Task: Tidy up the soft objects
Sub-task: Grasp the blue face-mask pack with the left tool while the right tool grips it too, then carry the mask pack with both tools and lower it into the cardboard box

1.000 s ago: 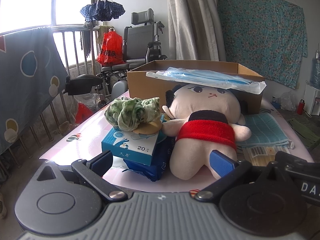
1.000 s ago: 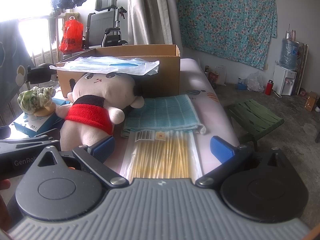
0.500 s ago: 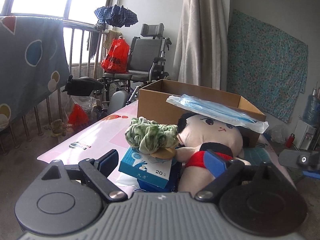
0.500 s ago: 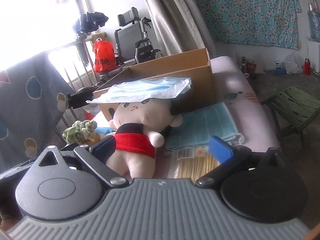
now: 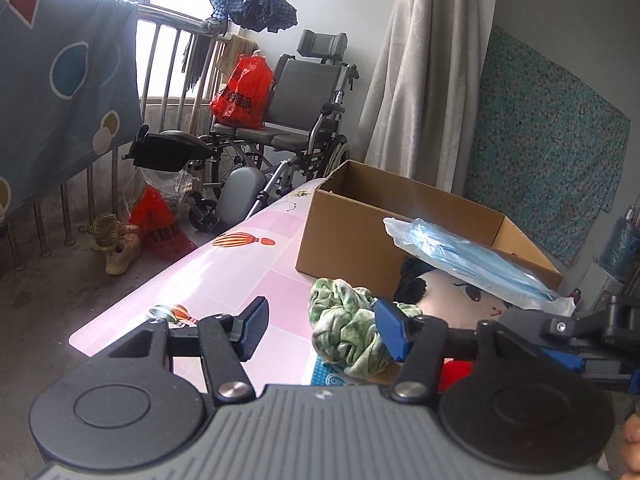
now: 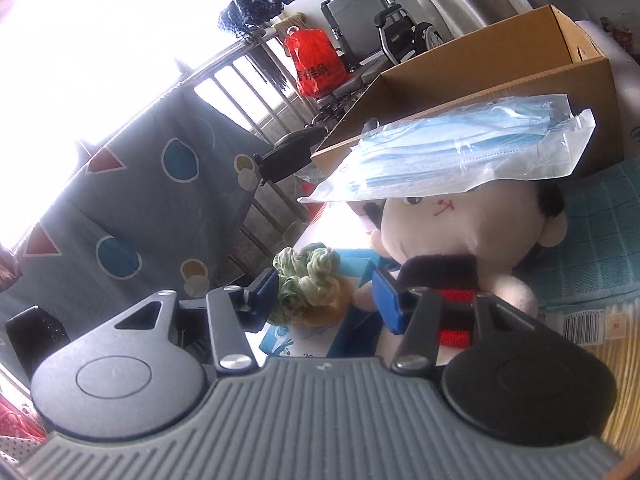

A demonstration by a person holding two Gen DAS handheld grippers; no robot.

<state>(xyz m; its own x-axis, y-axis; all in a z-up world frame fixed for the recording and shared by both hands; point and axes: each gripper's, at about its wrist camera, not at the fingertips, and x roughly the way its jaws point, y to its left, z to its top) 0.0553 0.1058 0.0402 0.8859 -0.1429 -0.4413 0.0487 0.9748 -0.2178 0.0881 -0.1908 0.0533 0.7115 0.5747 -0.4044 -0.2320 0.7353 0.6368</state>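
A green scrunchie (image 5: 344, 336) lies on a blue tissue box (image 6: 304, 336) on the pink table (image 5: 240, 264). Beside it a plush doll (image 6: 460, 232) in a red band rests against an open cardboard box (image 5: 360, 232), with a bag of blue face masks (image 6: 460, 140) on its head. A teal towel (image 6: 600, 240) lies to the doll's right. My left gripper (image 5: 322, 330) is above the table's near edge, jaws closing, with nothing between them. My right gripper (image 6: 326, 296) points at the scrunchie from short of it, jaws closing and nothing gripped.
A wheelchair (image 5: 296, 112) with a red bag (image 5: 240, 92) stands behind the table by the window railing. A blue patterned sheet (image 6: 152, 208) hangs on the rail at left. A packet of yellow sticks (image 6: 616, 364) lies at the table's near right.
Both views have swung left and risen, and the right one has rolled. The jaws of both grippers have narrowed. The table's objects lie as before.
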